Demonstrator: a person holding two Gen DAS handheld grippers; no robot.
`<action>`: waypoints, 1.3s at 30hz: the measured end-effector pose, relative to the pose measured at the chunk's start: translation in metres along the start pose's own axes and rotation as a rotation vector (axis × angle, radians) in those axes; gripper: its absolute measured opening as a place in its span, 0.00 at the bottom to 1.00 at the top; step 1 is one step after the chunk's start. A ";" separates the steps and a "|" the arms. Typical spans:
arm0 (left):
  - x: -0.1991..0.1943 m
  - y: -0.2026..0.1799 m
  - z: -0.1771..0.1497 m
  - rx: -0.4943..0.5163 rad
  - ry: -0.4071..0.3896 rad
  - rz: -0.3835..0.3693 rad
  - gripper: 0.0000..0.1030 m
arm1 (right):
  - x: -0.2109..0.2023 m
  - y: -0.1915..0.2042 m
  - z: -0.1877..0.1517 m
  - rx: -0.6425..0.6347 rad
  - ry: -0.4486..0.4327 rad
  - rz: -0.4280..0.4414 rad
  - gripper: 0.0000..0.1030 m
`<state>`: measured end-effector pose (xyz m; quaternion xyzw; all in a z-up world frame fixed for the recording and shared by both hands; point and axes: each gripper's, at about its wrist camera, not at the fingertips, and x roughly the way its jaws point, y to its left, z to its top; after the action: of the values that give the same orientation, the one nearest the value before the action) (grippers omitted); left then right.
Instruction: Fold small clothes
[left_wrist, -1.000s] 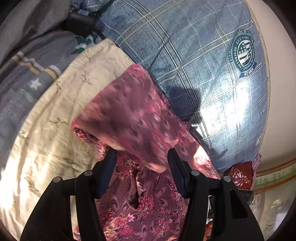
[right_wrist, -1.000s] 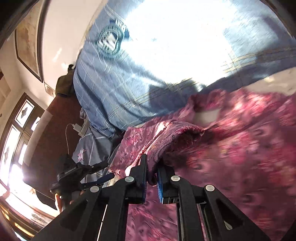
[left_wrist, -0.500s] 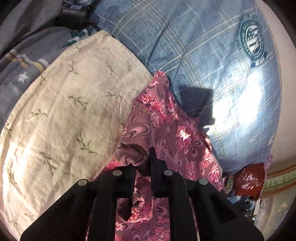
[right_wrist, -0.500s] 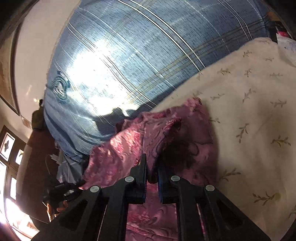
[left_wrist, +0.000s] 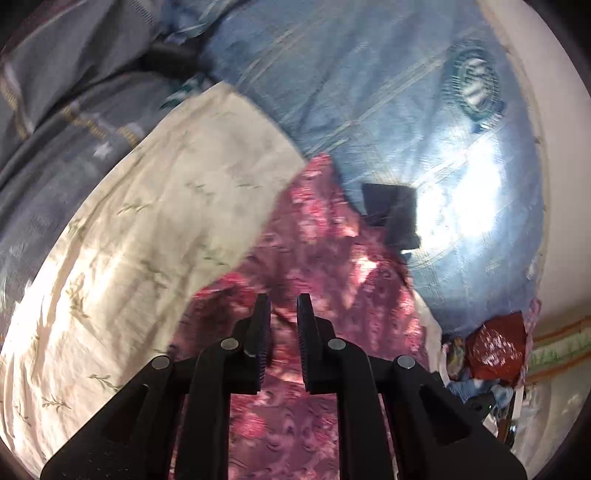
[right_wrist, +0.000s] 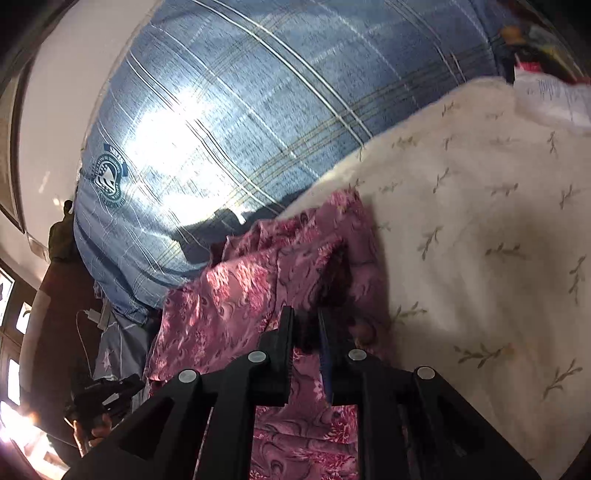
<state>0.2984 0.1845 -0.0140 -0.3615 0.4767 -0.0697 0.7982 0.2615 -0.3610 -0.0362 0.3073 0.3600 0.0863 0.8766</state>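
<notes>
Sunlight blazes in a hot patch on the blue plaid quilt with the round green crest (right_wrist: 229, 122) – a cream bedsheet printed with small green sprigs (left_wrist: 147, 236) beside it. A plain pale wall (right_wrist: 70, 88) behind, bright dark-framed window panes (right_wrist: 11, 373) at lower left.
</notes>
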 end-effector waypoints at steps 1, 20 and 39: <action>0.000 -0.009 0.001 0.033 -0.005 0.004 0.16 | -0.002 0.007 0.002 -0.028 -0.008 0.022 0.15; -0.035 0.026 -0.051 0.258 0.179 0.212 0.47 | -0.073 -0.020 -0.066 -0.104 0.192 -0.107 0.23; -0.095 0.129 -0.168 0.067 0.324 0.109 0.54 | -0.139 -0.038 -0.219 -0.159 0.541 -0.011 0.30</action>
<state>0.0811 0.2361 -0.0777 -0.2921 0.6155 -0.0996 0.7252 0.0084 -0.3387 -0.0995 0.2014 0.5748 0.1885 0.7704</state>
